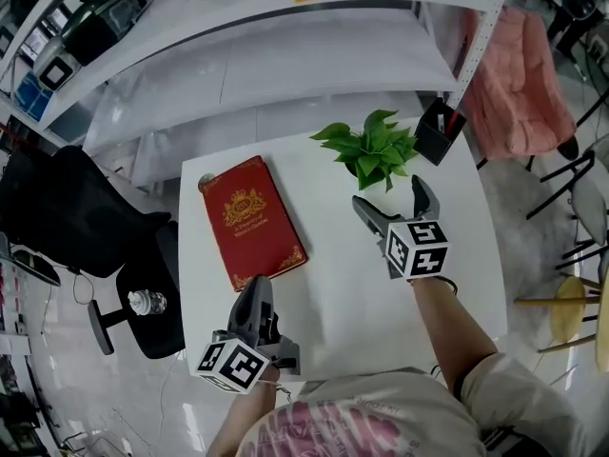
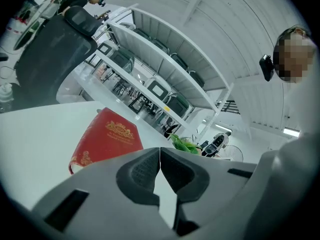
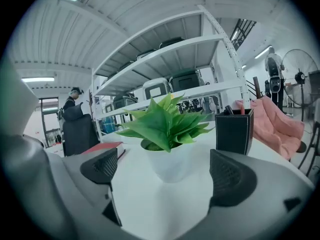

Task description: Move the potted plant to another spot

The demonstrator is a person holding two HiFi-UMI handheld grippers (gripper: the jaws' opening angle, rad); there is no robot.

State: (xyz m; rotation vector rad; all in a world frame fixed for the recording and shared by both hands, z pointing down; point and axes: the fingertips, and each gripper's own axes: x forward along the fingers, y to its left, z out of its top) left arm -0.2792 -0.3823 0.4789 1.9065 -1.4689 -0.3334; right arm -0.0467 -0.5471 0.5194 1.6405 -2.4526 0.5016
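A small potted plant (image 1: 372, 150) with green leaves in a white pot (image 3: 170, 165) stands near the far right of the white table (image 1: 333, 284). My right gripper (image 1: 392, 203) is open just in front of it, jaws spread wide, and the pot sits beyond the fingertips, apart from both pads (image 3: 231, 176). My left gripper (image 1: 259, 298) is shut with nothing in it, low over the table's near left part. In the left gripper view the plant (image 2: 186, 145) shows small in the distance.
A red book (image 1: 253, 222) lies on the table's left half. A black pen holder (image 1: 439, 131) stands at the far right corner, close beside the plant. White shelves (image 1: 285, 27) run behind the table; a black office chair (image 1: 86, 227) stands at left and pink cloth (image 1: 523, 74) hangs at right.
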